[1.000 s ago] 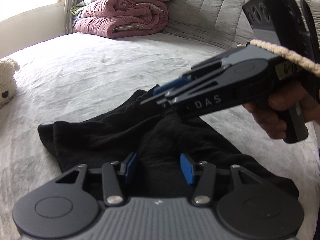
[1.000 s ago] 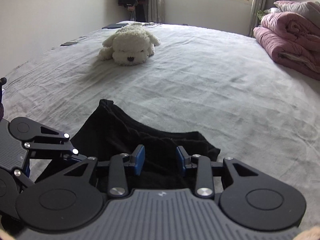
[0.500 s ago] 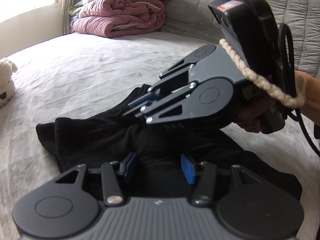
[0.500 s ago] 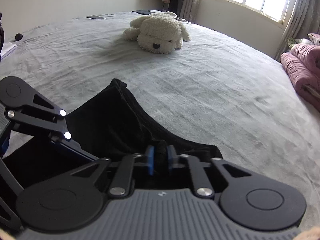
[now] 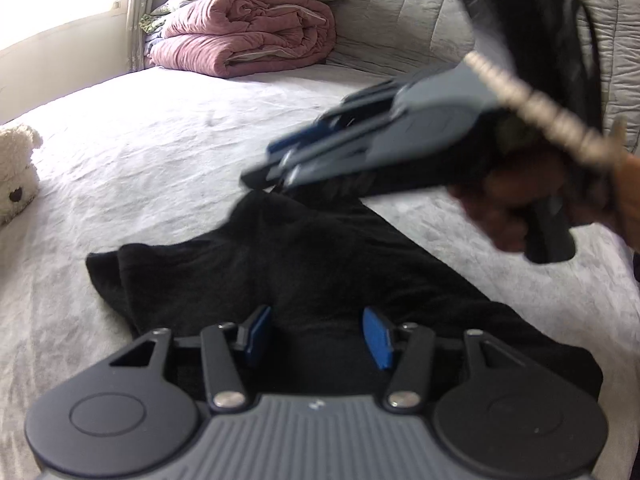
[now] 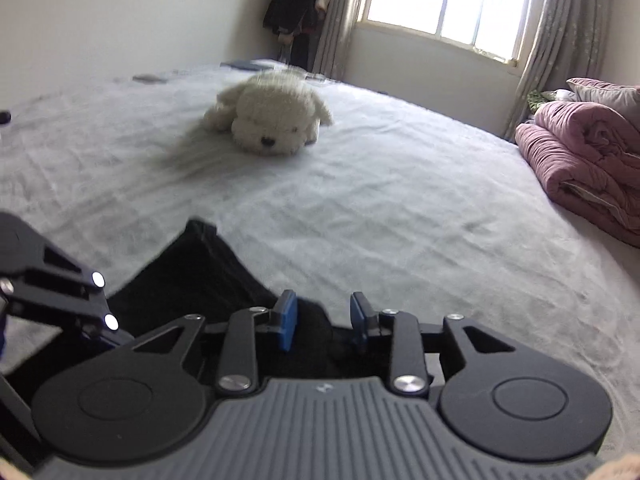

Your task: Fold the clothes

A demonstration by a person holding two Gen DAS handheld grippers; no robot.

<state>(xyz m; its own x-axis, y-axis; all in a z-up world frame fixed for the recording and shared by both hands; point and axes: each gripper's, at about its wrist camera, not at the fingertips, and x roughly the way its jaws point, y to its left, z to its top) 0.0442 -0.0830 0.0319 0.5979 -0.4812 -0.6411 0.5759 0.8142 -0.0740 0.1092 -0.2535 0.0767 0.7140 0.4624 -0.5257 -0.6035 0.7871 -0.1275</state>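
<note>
Half a second earlier the right gripper (image 6: 322, 326) had its blue pads nearly together on a fold of the black garment (image 5: 320, 264); now those pads stood apart again, released, with dark cloth lying low between them and nothing pinched. Seen from the left wrist camera, that same gripper had lifted off the fabric and hung blurred above the garment's far edge, its tips just over the cloth, gripped by the person's hand (image 5: 516, 200) with a pale cord (image 5: 536, 108) looped over its body.

The left gripper (image 5: 316, 334) had kept its place, its fingers spread wide and unclenched, the blue pads (image 5: 258, 334) set either side of the near part of the garment, holding nothing; whether they touched the cloth could not be told.

The garment lay rumpled and part-folded on the grey bedspread (image 5: 160, 140). A white plush dog (image 6: 272, 120) lay well beyond it, and folded pink quilts (image 5: 244, 40) sat by the headboard.
</note>
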